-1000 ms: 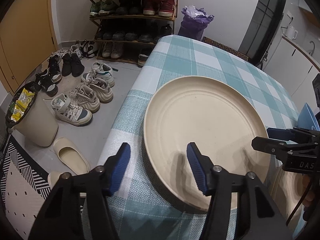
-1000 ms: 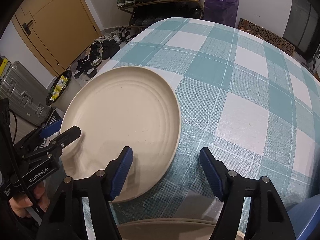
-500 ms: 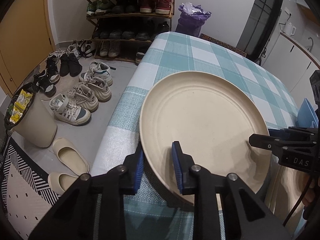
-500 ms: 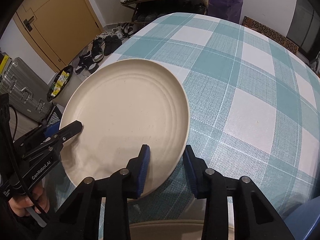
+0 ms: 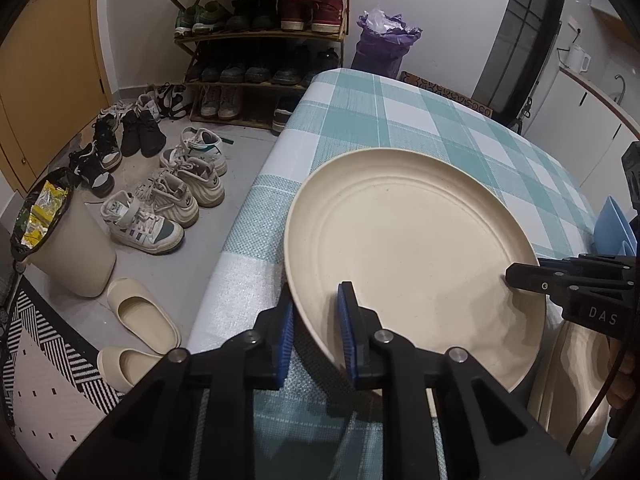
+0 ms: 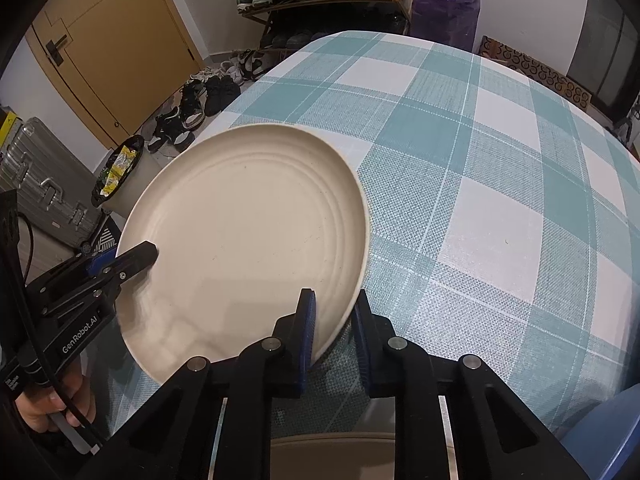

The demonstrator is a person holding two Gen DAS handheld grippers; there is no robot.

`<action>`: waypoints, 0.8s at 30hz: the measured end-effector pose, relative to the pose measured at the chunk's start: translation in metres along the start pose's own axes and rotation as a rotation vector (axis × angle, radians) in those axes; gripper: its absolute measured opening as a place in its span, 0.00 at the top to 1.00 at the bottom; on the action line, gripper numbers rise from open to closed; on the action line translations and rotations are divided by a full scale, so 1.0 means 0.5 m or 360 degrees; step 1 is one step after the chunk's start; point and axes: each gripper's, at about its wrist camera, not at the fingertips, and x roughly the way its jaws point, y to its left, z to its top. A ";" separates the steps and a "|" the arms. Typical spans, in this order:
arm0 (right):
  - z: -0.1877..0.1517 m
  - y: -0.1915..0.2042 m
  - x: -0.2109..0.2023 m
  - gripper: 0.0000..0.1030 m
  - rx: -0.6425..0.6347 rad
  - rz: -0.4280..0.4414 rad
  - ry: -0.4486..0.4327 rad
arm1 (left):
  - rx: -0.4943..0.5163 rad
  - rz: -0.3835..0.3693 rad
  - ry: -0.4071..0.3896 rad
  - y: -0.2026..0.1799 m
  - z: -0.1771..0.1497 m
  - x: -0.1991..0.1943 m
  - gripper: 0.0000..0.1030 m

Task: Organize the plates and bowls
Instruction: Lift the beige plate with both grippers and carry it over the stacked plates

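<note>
A large cream plate (image 5: 416, 248) (image 6: 248, 232) is held tilted just above the near corner of the checked table (image 5: 400, 120) (image 6: 480, 160). My left gripper (image 5: 316, 330) is shut on its near left rim, blue pads on either side of the edge. My right gripper (image 6: 334, 328) is shut on the plate's near right rim. Each gripper shows in the other's view: the right one (image 5: 516, 276) at the plate's right edge, the left one (image 6: 136, 258) at its left edge. Another cream dish (image 6: 332, 454) (image 5: 576, 364) lies below, near the front edge.
A blue object (image 5: 612, 228) sits at the table's right edge. On the floor to the left are a bin (image 5: 60, 240), slippers (image 5: 140, 320) and several shoes (image 5: 168, 208) before a shoe rack (image 5: 260, 40). A suitcase (image 6: 44, 188) stands near the yellow door.
Both grippers closed from wide open onto the plate's rim. The plate has come up off the cloth and tilted.
</note>
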 end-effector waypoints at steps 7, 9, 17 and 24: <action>-0.005 0.002 -0.010 0.82 -0.0024 -0.0022 -0.0039 | 0.0015 0.0006 -0.0030 -0.007 -0.005 -0.016 0.82; -0.007 0.002 -0.015 0.82 -0.0022 -0.0021 -0.0050 | 0.0019 0.0005 -0.0038 -0.009 -0.007 -0.023 0.82; -0.023 0.009 -0.056 0.82 -0.0029 -0.0019 -0.0113 | 0.0020 0.0008 -0.0082 -0.017 -0.011 -0.062 0.82; -0.039 0.006 -0.104 0.82 -0.0022 -0.0012 -0.0170 | 0.0050 0.0015 -0.0129 -0.037 -0.014 -0.107 0.82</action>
